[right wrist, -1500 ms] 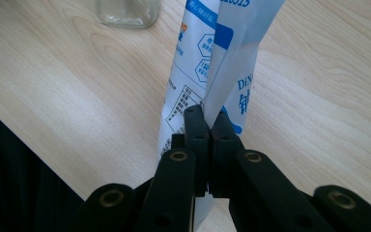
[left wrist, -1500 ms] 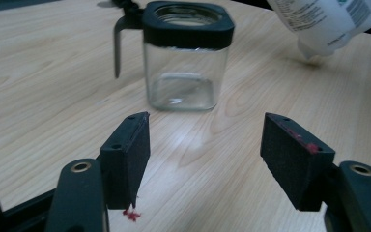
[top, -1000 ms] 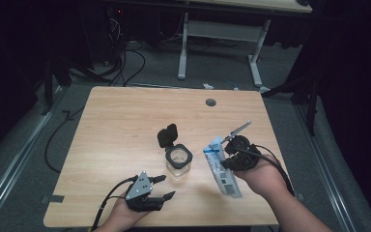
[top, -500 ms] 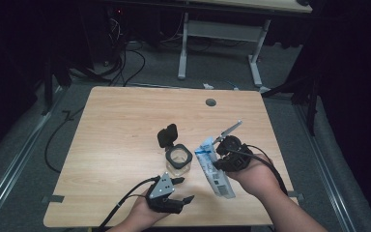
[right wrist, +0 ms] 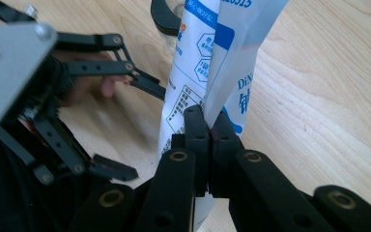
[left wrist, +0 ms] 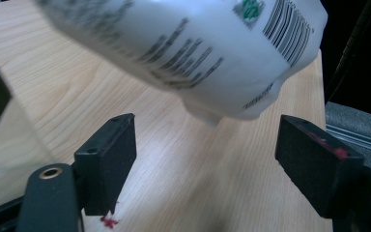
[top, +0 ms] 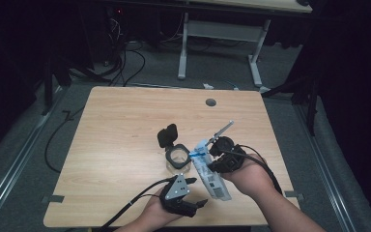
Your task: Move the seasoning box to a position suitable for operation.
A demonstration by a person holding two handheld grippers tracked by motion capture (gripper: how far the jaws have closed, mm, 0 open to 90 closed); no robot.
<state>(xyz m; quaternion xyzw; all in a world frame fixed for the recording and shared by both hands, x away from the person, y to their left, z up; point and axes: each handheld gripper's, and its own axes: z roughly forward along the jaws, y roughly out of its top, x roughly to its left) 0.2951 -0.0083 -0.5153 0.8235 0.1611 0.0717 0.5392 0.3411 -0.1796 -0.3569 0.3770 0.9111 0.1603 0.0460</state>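
Wooden table (top: 125, 145) (round grommet hole (top: 210, 102)); second desk (top: 222, 29) behind, floor cables (top: 125, 63).

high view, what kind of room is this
Probably a lab or workshop set up for recording: a bare wooden table on grey carpet, loose cables across the floor, a metal-legged desk behind, and dark surroundings.

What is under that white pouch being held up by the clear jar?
Bare wooden table lies under the white pouch, whose bottom end hangs clear above the wood. The left gripper waits below it, jaws open. The jar stands beside it; its contents cannot be made out.
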